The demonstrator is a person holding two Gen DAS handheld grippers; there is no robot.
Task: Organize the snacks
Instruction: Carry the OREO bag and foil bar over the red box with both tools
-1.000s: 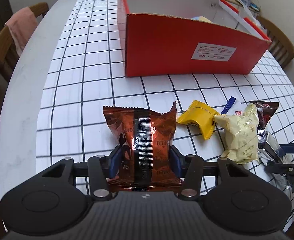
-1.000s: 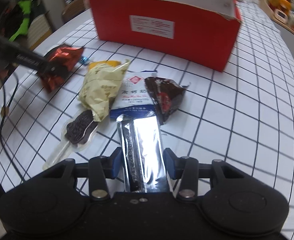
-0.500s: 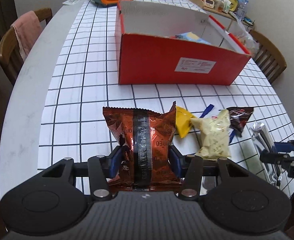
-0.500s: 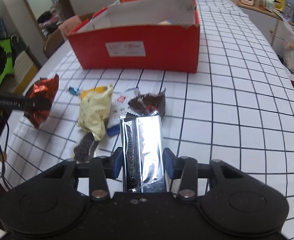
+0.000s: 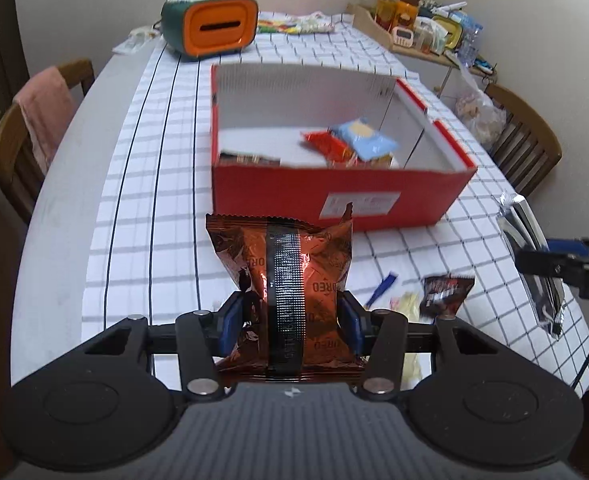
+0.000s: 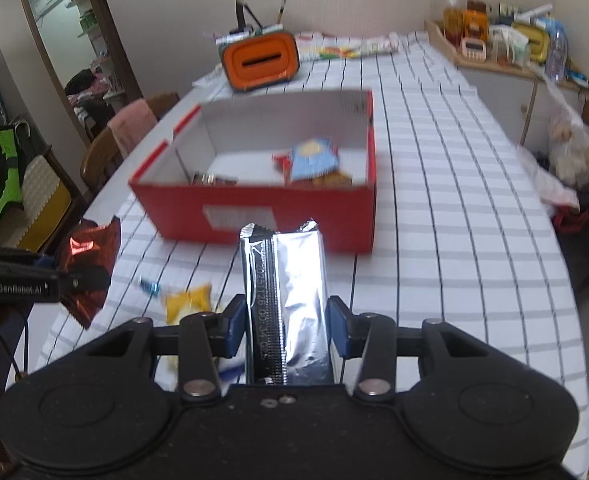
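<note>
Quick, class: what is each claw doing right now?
Left claw: closed on the brown Oreo pack.
Right claw: closed on the silver packet.

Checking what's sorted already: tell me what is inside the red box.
Inside the red box: a light blue packet lying over a red packet, and a dark packet near the front wall. That wall hides the floor just behind it.

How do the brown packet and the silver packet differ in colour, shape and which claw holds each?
The brown packet is coppery and wide with a dark centre strip; the silver packet is mirror-bright and narrow. The left claw grips the brown packet; the right claw grips the silver packet. Both are foil, upright, and lifted above the checked tablecloth, short of the red box.
</note>
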